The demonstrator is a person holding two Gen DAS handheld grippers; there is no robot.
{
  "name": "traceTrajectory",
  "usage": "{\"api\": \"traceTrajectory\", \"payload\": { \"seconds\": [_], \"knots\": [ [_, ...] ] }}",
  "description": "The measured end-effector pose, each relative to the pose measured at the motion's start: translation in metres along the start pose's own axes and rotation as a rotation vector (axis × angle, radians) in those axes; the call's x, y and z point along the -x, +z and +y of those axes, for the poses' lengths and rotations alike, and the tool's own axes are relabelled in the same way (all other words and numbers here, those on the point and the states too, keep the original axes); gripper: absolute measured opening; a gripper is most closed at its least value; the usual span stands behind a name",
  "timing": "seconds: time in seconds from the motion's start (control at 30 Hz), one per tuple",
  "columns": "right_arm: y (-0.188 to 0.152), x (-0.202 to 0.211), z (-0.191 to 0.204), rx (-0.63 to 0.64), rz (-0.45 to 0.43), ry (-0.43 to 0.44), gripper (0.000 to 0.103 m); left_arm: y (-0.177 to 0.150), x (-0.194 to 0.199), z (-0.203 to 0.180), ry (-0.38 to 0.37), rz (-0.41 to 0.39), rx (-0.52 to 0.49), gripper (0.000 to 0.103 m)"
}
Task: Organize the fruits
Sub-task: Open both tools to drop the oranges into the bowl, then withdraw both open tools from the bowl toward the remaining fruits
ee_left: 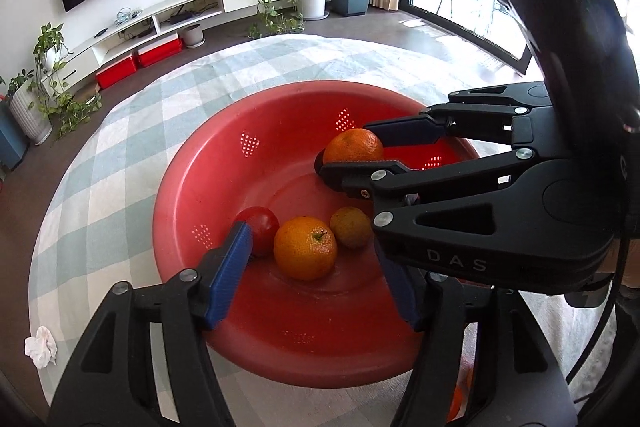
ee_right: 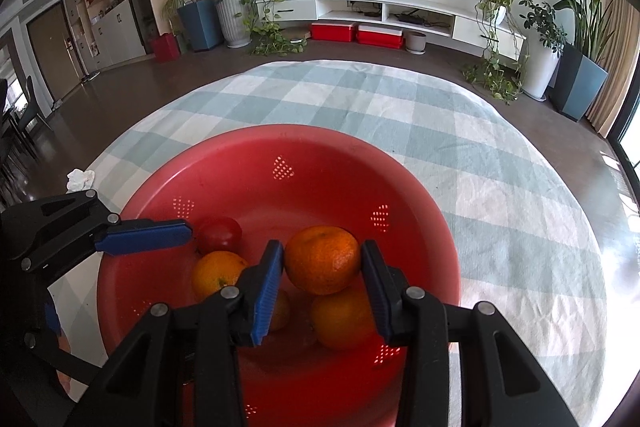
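A red colander bowl [ee_left: 192, 187] [ee_right: 320, 163] sits on the checked cloth. In it lie a red tomato [ee_left: 262, 227] [ee_right: 220, 233], an orange with a stem [ee_left: 305, 247] [ee_right: 216, 273], and a small dull orange [ee_left: 351, 227]. My right gripper [ee_right: 322, 261] is shut on another orange [ee_right: 322, 259] [ee_left: 353, 146] and holds it above the bowl, over one more orange [ee_right: 342, 319]. My left gripper [ee_left: 316, 267] is open and empty, its fingers on either side of the stemmed orange; one of its fingers [ee_right: 144, 231] shows in the right wrist view.
A crumpled white tissue [ee_left: 41, 346] [ee_right: 80, 179] lies on the checked cloth [ee_right: 440, 115] left of the bowl. Something orange [ee_left: 460, 391] shows partly under the left gripper at the bowl's near right. Beyond are a TV, low cabinet and potted plants.
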State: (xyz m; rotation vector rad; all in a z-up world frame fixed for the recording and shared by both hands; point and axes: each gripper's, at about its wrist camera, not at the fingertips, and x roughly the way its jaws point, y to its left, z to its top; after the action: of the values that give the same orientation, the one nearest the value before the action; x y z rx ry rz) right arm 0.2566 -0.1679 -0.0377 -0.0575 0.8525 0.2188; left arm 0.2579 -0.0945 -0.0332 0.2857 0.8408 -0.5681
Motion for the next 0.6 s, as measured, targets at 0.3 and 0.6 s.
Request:
{"api": "traceTrajectory", "payload": {
  "seconds": [0.3,0.6],
  "knots": [
    [-0.001,0.009,0.000,-0.021,-0.025,0.007,0.057,-0.004,0.020,0.004,0.004,-0.037,0.019,0.072],
    [-0.002,0.046,0.005,-0.020,-0.086,0.013,0.062,-0.023,0.060,0.006,0.009,-0.080,0.044,0.079]
  ]
}}
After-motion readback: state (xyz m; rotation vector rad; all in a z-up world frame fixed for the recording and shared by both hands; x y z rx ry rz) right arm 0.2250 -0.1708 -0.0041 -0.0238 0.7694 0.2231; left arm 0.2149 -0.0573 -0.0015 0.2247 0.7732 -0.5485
